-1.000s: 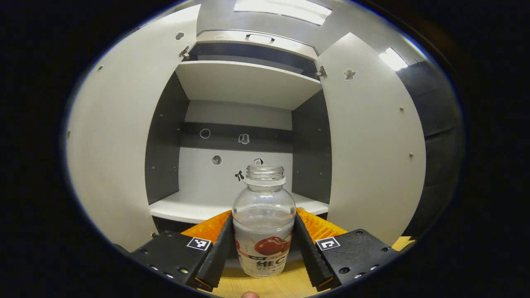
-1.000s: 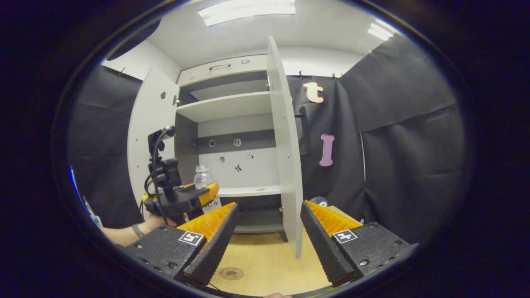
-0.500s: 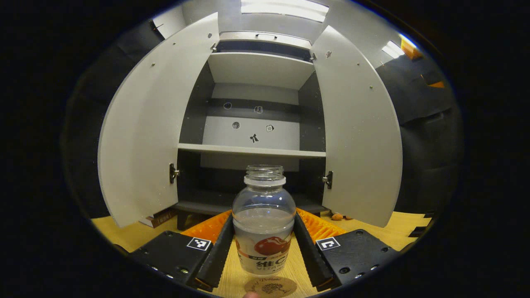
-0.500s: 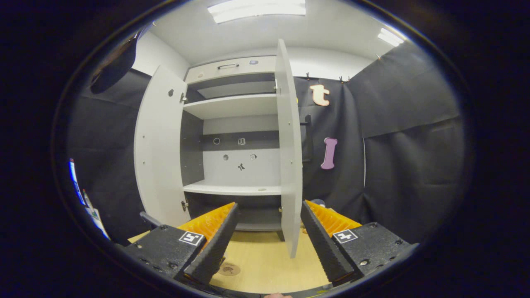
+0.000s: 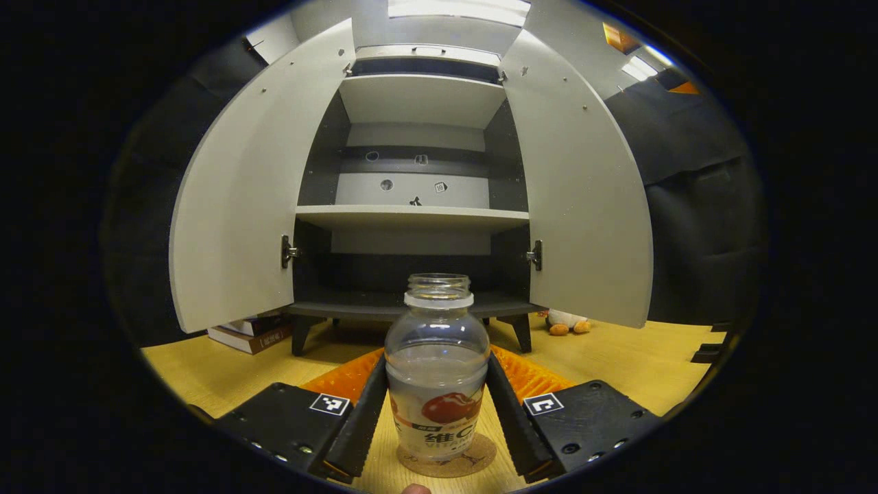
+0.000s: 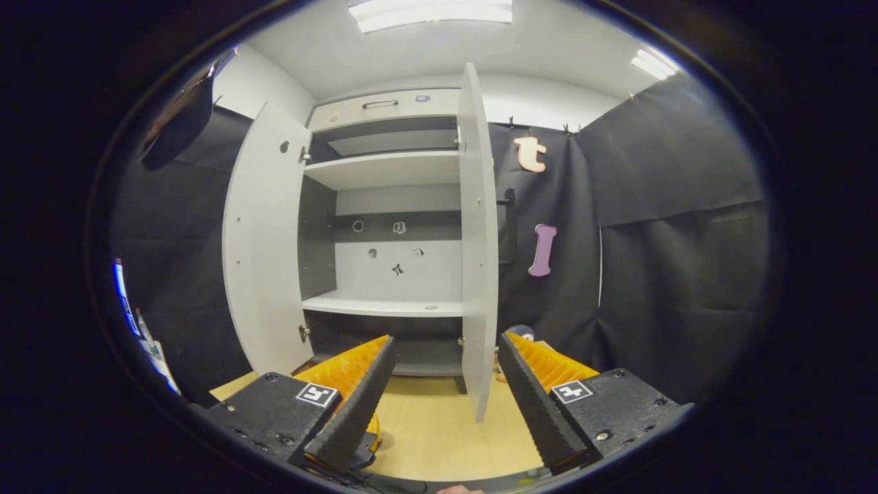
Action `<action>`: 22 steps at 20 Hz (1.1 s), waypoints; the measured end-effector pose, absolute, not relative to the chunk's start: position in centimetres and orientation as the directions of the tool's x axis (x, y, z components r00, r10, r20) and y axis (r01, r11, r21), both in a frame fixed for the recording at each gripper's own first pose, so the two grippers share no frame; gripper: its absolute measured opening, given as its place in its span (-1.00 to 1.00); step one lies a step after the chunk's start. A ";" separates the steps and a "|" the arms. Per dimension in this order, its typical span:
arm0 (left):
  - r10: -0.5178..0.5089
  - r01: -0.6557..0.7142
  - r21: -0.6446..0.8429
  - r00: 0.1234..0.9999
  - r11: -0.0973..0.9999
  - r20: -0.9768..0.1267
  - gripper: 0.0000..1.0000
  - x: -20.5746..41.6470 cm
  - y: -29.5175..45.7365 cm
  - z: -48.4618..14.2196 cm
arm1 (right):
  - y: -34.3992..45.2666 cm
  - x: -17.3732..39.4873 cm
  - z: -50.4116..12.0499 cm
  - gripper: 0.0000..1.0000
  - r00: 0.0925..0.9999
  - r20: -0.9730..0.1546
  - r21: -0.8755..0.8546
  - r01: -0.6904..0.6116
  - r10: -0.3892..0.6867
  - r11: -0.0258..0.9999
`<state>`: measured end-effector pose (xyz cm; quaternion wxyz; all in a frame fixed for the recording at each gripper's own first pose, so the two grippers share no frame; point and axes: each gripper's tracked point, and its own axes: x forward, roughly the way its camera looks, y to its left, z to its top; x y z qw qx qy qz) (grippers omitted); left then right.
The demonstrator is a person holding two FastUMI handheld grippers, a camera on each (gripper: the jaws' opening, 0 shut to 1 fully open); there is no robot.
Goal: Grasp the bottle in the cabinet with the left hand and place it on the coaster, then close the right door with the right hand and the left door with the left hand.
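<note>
In the left gripper view a clear, capless bottle [image 5: 437,357] with a red fruit label stands upright on or just over a round cork coaster [image 5: 446,460] on the wooden table. My left gripper [image 5: 436,412] is shut on it, both ridged fingers pressing its sides. Behind it the grey cabinet [image 5: 415,218] stands with its left door [image 5: 240,199] and right door [image 5: 579,199] swung open. In the right gripper view my right gripper [image 6: 442,384] is open and holds nothing, and the right door's edge [image 6: 478,240] rises just beyond its fingertips.
A stack of books [image 5: 247,333] lies on the table under the left door. A small plush toy [image 5: 566,320] sits by the cabinet's right leg. The wooden table [image 5: 651,363] stretches in front of the cabinet. Black cloth walls close the booth.
My left gripper has carried the bottle out of the cabinet, back and down onto the coaster. The right gripper has barely moved; the left gripper has left its view.
</note>
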<state>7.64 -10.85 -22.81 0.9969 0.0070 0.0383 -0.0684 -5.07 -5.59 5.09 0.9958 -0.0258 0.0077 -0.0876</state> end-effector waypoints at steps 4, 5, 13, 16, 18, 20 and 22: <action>-0.127 0.127 0.008 0.990 0.992 -0.060 0.55 7.2 -10.7 -22.8 | -5.4 -5.0 4.8 0.87 0.985 -0.010 -0.058 0.173 -0.173 0.983; -0.130 0.130 0.006 0.989 0.991 -0.065 0.55 7.2 -10.6 -22.9 | -5.4 -5.0 4.6 0.96 0.985 -0.015 -0.049 0.169 -0.170 0.984; -0.138 0.138 0.009 0.988 0.990 -0.067 0.89 6.6 -10.8 -21.7 | -5.9 -4.8 4.2 0.97 0.985 -0.018 -0.025 0.169 -0.169 0.985; -0.100 0.100 -0.018 0.995 0.995 -0.017 0.89 6.3 -9.7 -18.7 | -6.3 -4.8 3.9 0.96 0.985 -0.015 -0.011 0.171 -0.172 0.985; -0.111 0.112 -0.045 0.993 0.993 0.034 0.89 5.9 -9.8 -15.4 | -6.8 -4.7 4.0 0.96 0.985 -0.001 0.007 0.175 -0.175 0.985; -0.123 0.129 -0.059 0.989 0.990 0.086 0.87 5.3 -9.7 -11.4 | -7.6 -4.5 4.6 0.96 0.983 0.023 0.016 0.181 -0.182 0.983; -0.144 0.153 -0.075 0.983 0.985 0.116 0.92 4.4 -9.6 -7.3 | -9.0 -4.2 5.7 0.96 0.979 0.065 0.007 0.194 -0.194 0.981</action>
